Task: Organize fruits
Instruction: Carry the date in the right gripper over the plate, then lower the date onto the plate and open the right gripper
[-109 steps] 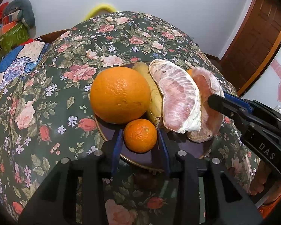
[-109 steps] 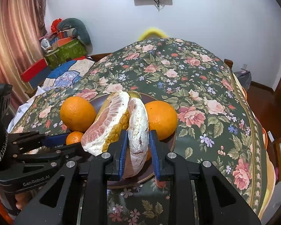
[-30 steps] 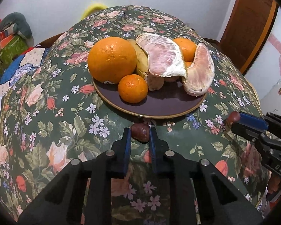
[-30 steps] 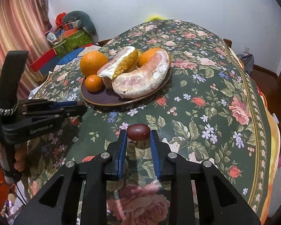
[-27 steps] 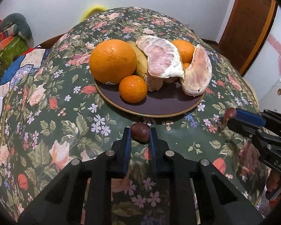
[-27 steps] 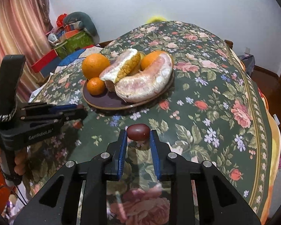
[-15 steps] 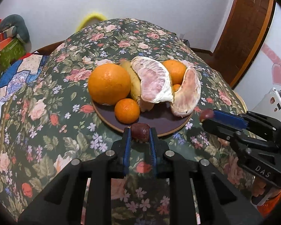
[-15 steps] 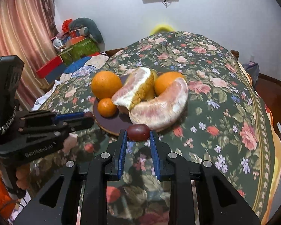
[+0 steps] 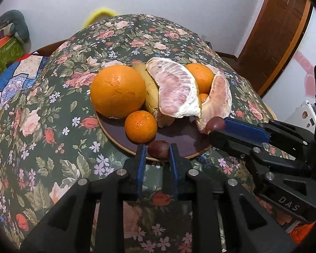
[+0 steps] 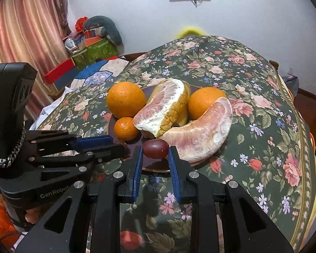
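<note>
The left wrist camera is sitting just behind its own jaws, looking forward and down over the near edge of the tabletop (image 9: 42, 109) at the plate (image 9: 179, 139) from close by, facing a far white wall and a brown door (image 9: 278, 31) at far right. The right wrist camera is looking the same way from a spot further right, also close, facing the far wall with a curtain (image 10: 25, 33) at far left. Both views are sharing the plate, its fruit and the flowered cloth, and each is catching the other gripper at its side. The fisheye edges are probably bending the tabletop's outline.
</note>
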{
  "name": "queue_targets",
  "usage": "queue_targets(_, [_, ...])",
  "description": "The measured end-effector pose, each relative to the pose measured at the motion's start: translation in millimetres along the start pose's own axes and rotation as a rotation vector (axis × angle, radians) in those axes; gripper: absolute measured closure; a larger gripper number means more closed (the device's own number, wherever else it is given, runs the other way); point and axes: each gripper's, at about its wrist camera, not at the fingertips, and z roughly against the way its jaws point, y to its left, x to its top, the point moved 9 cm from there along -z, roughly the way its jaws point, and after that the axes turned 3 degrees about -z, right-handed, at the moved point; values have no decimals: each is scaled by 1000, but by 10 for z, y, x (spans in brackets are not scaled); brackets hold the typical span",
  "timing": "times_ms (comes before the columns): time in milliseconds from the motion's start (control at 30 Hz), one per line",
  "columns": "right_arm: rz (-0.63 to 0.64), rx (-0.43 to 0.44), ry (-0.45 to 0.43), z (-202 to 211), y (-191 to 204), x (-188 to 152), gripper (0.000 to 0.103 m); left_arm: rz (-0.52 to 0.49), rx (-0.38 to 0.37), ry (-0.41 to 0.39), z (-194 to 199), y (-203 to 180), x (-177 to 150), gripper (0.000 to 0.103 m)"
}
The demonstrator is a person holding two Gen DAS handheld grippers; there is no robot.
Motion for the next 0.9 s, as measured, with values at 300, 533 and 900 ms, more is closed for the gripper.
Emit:
queue_targets(300, [31, 21, 25, -110, 98, -8, 80, 32, -2, -25, 119, 125, -4, 76])
queue_targets(533, [49, 11, 50, -180, 125, -36, 80, 50, -4, -28, 150, 182, -9, 76])
queue_targets(900, [28, -5, 0, 9, 84, 33, 72, 38, -9, -55, 277, 80, 81, 76])
